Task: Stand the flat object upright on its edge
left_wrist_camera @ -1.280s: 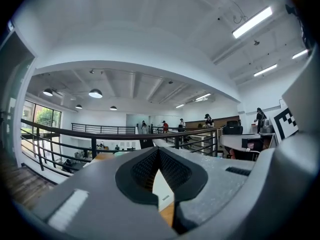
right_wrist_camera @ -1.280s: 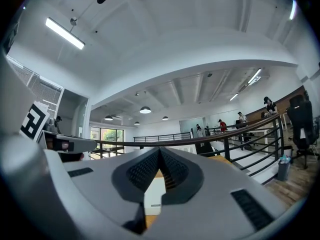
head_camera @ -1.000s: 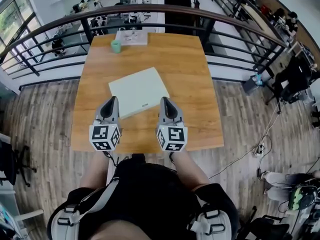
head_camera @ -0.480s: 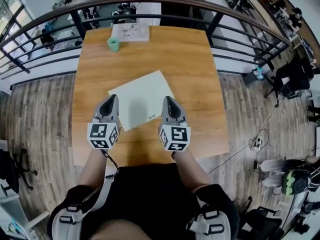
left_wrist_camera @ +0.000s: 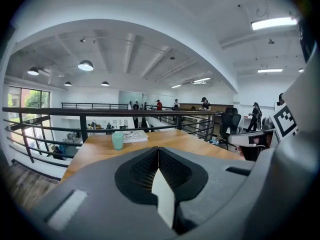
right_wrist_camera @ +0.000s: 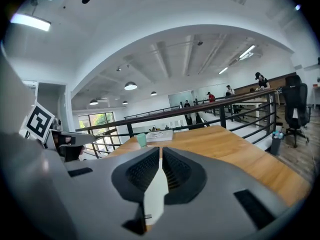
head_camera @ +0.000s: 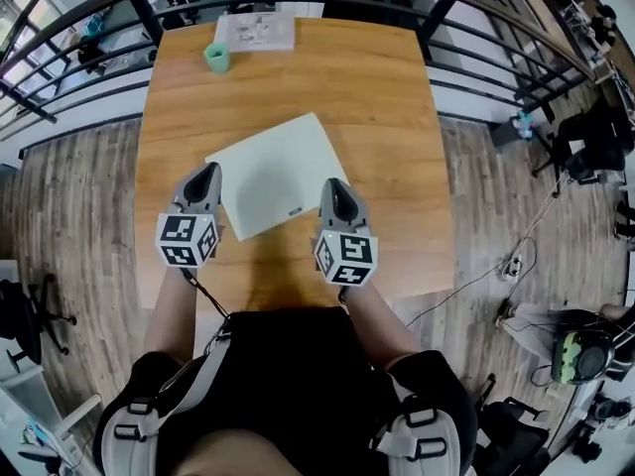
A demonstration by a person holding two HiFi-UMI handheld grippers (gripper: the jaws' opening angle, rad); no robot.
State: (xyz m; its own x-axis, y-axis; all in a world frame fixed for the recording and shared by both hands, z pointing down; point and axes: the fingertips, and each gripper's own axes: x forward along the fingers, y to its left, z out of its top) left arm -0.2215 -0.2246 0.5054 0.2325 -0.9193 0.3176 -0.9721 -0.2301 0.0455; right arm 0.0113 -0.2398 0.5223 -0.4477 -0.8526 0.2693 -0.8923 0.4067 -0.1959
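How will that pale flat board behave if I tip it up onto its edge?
Probably stiff: the board lies dead flat with straight edges. It looks thin, so on edge it would likely topple easily. On the smooth wooden table its bottom edge may slide.

the brown wooden table top (head_camera: 397, 117) is bare on its whole right half and along the near edge, so there is free passage. the pale flat square board (head_camera: 283, 172) lies low in the middle. near the far left corner stands a small green cup (head_camera: 217, 58), and just beside it lies a white stack of paper (head_camera: 256, 32). the black metal railing (left_wrist_camera: 100, 112) closes the far side.
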